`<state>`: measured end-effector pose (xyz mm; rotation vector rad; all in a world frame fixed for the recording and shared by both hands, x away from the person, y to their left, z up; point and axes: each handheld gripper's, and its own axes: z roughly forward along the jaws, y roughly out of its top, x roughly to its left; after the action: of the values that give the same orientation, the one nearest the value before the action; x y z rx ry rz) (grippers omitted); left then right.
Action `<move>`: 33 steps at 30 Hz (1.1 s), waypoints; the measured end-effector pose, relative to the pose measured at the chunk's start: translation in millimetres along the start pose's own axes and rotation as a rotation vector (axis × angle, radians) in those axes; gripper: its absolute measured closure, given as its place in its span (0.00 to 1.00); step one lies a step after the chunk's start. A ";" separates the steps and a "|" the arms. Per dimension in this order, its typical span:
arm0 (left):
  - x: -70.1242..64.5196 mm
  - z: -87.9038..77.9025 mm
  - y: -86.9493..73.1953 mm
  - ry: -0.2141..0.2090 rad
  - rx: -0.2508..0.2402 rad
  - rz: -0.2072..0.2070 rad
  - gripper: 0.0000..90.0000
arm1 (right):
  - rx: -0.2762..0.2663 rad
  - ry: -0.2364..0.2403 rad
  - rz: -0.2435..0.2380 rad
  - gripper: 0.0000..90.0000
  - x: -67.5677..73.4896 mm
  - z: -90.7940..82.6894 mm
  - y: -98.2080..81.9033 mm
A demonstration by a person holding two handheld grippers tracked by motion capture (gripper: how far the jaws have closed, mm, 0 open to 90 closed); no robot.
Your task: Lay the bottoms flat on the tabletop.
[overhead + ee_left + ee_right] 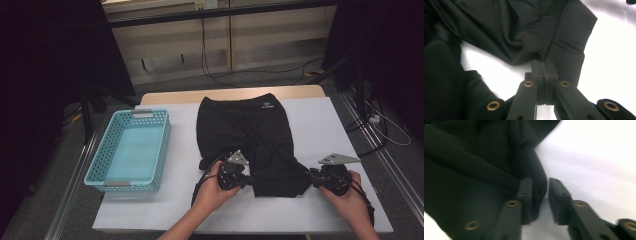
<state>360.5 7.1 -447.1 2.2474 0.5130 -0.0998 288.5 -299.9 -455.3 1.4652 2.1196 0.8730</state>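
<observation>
Gripping a black two-jaw tool apiece, two hands come in over the near edge of the table (pixel 320 220), which is covered in white. The left gripper (pixel 248 178) sits at the near left hem of a pair of black shorts (pixel 245 132); the right gripper (pixel 308 176) is at the near right hem. Each carries a grey three-cornered plate on top, and a dark cable loops from the left one along the person's wrist.

Left gripper view: the left gripper's jaws are pressed together on a thin fold of the dark cloth, the fabric bunching and rising from the pinch point in soft creases. Right gripper view: the right gripper's jaws have a small gap between them — a rounded lip of the hem lies between, against one pad, but the other pad is not on it. The picture is blurred, so a firm pinch cannot be confirmed.

The shorts lie flat at mid-table, waistband toward the far edge, legs toward the person. Plain black, matte, with a small white logo (pixel 267 105) near the waistband on the right side. The near hems are rumpled where the tools meet them.

Left of the shorts, just apart from them, stands a light-blue perforated basket (pixel 106 172) — nothing seen inside. Nothing lies between the tools and the garment.

Beyond the table: grey floor, trailing cables (pixel 210 65), pale wall panels.
</observation>
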 end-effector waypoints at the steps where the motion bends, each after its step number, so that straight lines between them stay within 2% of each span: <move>1: 1.4 -2.0 1.1 0.002 -0.004 0.000 1.00 | 0.003 0.011 -0.006 0.95 1.1 0.4 0.7; 2: 2.8 -3.9 1.8 0.004 -0.011 -0.001 1.00 | 0.000 0.020 -0.012 0.98 1.8 1.1 2.1; 4: 6.4 -8.2 3.2 0.007 -0.024 -0.006 1.00 | -0.005 0.039 0.004 0.99 2.6 0.9 5.0; 7: 13.6 -15.3 4.3 0.020 -0.053 -0.030 1.00 | -0.059 0.050 0.007 0.99 4.7 -2.2 13.2; 9: 19.0 -18.5 3.5 0.033 -0.068 -0.052 1.00 | -0.095 0.040 0.002 0.98 6.0 -2.3 19.2; 11: 25.0 -19.3 0.9 0.050 -0.075 -0.071 1.00 | -0.120 0.002 -0.013 0.90 6.7 2.8 24.1; 16: 29.1 -13.8 -4.9 0.067 -0.058 -0.077 1.00 | -0.087 0.005 -0.020 0.82 11.6 9.8 24.7; 20: 30.8 -16.1 -5.2 0.086 -0.064 -0.075 1.00 | -0.102 0.024 -0.022 0.78 14.4 -3.0 20.8; 24: 32.7 -17.0 -5.7 0.092 -0.063 -0.076 1.00 | -0.107 0.053 -0.018 0.81 13.7 -17.1 12.2; 26: 32.1 -16.0 -5.1 0.095 -0.068 -0.078 1.00 | -0.104 0.068 -0.023 0.81 14.4 -18.7 10.6; 29: 31.3 -14.4 -3.7 0.090 -0.066 -0.075 1.00 | -0.075 0.095 -0.031 0.81 19.6 -11.2 9.4; 33: 33.2 -13.8 -4.0 0.091 -0.068 -0.086 1.00 | -0.033 0.089 -0.027 0.87 21.8 5.0 11.0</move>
<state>388.0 30.5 -448.4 2.1711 0.6520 -0.0238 291.4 -275.5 -450.9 1.4024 2.1728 0.9749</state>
